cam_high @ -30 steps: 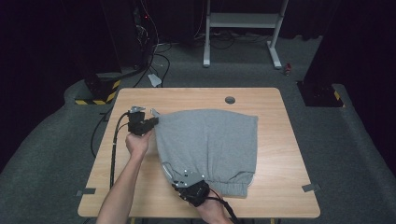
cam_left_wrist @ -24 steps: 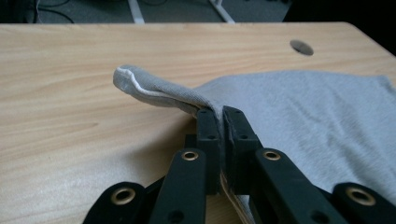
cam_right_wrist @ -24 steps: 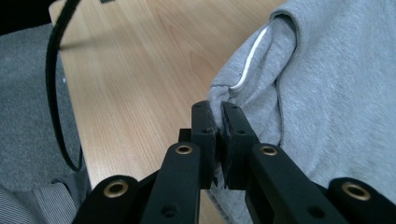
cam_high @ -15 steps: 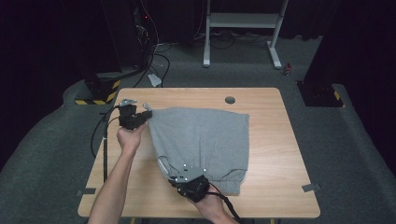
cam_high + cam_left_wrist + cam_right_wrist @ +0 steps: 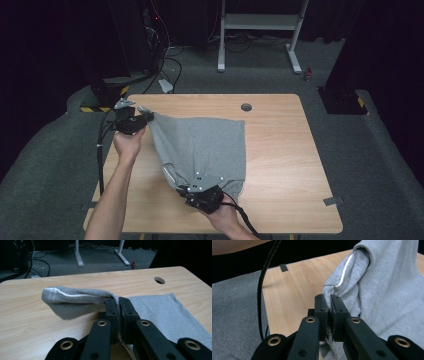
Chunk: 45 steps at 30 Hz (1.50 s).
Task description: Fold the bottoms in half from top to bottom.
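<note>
A grey garment (image 5: 202,147) with a white-edged hem lies across the wooden table (image 5: 280,150), its left edge lifted. My left gripper (image 5: 142,117) is shut on the garment's far left corner; in the left gripper view the jaws pinch the grey garment (image 5: 75,300) at their tips, my left gripper (image 5: 118,302) a little above the table. My right gripper (image 5: 192,187) is shut on the garment's near left corner by the table's front. In the right gripper view the grey garment (image 5: 382,290) is bunched between the closed jaws of my right gripper (image 5: 329,302).
A round cable hole (image 5: 246,107) sits at the table's far edge. A white frame stand (image 5: 257,30) and cables lie on the floor behind. Grey tape marks (image 5: 333,201) the front right corner. Each gripper trails a black cable (image 5: 100,150).
Both grippers have lifted the garment's left edge off the table; the left one rose more and moved away from me. The cloth has narrowed and pulled leftward.
</note>
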### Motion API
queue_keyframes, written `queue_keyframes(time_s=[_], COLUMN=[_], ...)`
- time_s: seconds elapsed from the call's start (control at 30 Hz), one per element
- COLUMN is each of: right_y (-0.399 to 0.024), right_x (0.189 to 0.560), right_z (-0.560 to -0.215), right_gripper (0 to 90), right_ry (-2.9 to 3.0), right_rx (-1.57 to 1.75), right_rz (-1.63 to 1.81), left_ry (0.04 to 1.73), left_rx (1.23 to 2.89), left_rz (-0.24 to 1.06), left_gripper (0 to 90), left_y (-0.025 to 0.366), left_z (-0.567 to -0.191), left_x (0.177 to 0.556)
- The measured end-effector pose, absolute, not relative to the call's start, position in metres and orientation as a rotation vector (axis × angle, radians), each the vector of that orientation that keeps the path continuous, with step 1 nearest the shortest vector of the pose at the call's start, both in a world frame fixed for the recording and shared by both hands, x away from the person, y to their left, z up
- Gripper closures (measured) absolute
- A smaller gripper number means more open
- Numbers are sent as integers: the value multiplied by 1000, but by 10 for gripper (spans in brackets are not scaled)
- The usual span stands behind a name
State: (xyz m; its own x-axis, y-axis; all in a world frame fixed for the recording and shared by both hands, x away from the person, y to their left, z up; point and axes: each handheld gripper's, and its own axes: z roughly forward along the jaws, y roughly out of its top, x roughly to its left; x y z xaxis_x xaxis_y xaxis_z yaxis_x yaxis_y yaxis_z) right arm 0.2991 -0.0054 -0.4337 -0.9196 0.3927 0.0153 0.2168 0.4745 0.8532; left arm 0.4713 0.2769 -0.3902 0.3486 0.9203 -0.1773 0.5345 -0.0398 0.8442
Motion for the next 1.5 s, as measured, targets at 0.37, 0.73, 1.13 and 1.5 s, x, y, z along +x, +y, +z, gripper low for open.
queue_keyframes(time_s=[0.37, 0.73, 1.13, 1.5], right_y=[-32, -65, -94, -123], right_x=[294, 291, 284, 280], right_z=[-442, -450, -456, -470], right_gripper=[852, 852, 852, 851], right_ry=[2478, 2396, 2335, 2289], right_rx=[637, 764, 864, 985], right_rz=[1441, 1490, 1474, 1414], left_ry=[1195, 1100, 1018, 968], left_rx=[1746, 1770, 1802, 1846], left_rz=[542, 517, 463, 429], left_gripper=[863, 863, 863, 862], left_y=[235, 193, 142, 98], left_z=[-385, -378, -377, -395], left_x=[484, 494, 507, 516])
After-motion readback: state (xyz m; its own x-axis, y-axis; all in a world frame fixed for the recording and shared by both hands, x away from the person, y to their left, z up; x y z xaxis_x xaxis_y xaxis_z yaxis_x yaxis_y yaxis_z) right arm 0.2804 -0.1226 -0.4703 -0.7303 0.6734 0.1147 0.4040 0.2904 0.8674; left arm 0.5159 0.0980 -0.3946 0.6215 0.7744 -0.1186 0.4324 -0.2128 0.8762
